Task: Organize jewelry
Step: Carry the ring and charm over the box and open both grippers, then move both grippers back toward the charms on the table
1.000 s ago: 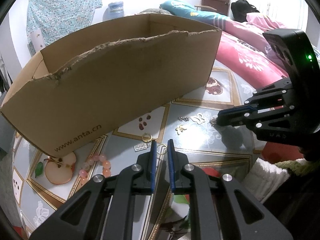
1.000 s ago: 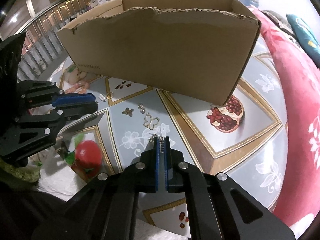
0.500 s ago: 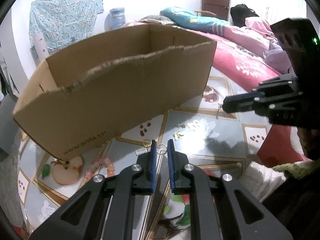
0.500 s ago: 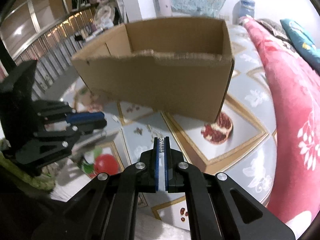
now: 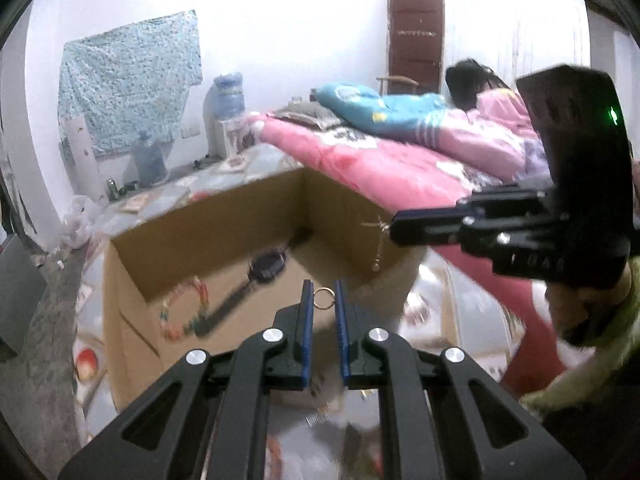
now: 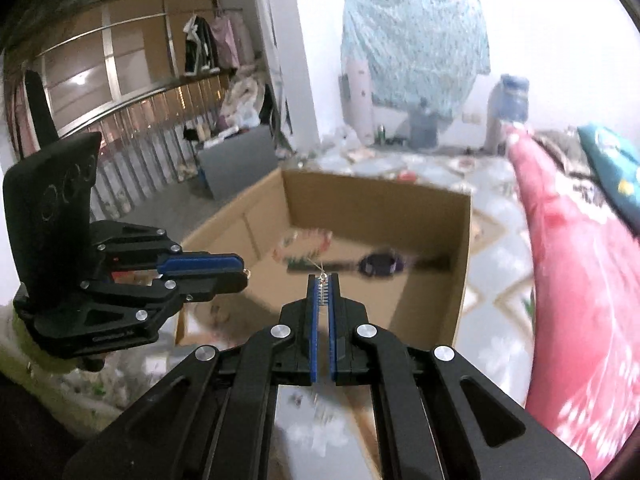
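Plainly the left gripper was nearly closed, pinching a small gold ring at its tips, above the near wall of the cardboard box. The right gripper was clamped on a thin dangling earring. Either piece could slip from so slight a hold and drop outside the box. Only the left view showed the earring's hanging chain; only the right showed its hook between the pads.

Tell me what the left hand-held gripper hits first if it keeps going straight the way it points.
Probably the inside of the cardboard box: the left hand-held gripper, holding a small gold ring, aims over its near rim toward the floor or far wall. Depth is unclear.
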The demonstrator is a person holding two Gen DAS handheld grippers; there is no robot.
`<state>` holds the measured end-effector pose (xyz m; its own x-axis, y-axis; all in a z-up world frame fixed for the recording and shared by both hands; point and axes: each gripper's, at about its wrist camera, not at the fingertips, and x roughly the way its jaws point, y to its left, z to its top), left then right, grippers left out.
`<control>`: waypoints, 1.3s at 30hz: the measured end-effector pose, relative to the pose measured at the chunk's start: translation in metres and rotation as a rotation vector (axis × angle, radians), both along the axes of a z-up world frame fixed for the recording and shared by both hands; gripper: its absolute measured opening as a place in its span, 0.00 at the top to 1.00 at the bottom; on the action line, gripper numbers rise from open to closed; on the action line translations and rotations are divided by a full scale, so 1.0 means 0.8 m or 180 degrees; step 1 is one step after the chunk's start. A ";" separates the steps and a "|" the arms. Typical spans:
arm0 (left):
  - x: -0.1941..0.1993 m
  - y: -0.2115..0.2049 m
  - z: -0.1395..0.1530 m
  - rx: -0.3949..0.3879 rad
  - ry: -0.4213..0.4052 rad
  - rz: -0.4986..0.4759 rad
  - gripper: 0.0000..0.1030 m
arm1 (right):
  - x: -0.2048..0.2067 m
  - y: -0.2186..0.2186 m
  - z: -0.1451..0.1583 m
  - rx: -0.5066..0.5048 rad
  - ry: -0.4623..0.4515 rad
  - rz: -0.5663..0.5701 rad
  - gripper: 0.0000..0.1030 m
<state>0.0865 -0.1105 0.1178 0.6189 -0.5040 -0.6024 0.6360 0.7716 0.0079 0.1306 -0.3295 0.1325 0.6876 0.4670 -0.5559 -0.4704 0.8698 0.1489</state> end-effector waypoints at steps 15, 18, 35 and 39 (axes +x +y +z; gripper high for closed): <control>0.150 -0.014 -0.066 0.0277 0.0680 0.0492 0.90 | 0.125 0.008 -0.066 -0.0252 0.0597 -0.0474 0.94; 0.152 -0.013 -0.069 0.0257 0.0727 0.0531 0.88 | 0.119 0.007 -0.067 -0.0227 0.0592 -0.0456 0.89; 0.051 0.044 -0.009 -0.0235 0.0146 0.0524 0.64 | 0.032 -0.027 -0.013 0.0171 0.0052 -0.0171 0.77; 0.013 0.067 -0.003 -0.0281 0.0096 0.0503 0.59 | -0.001 -0.032 -0.013 0.0255 0.0066 0.0157 0.77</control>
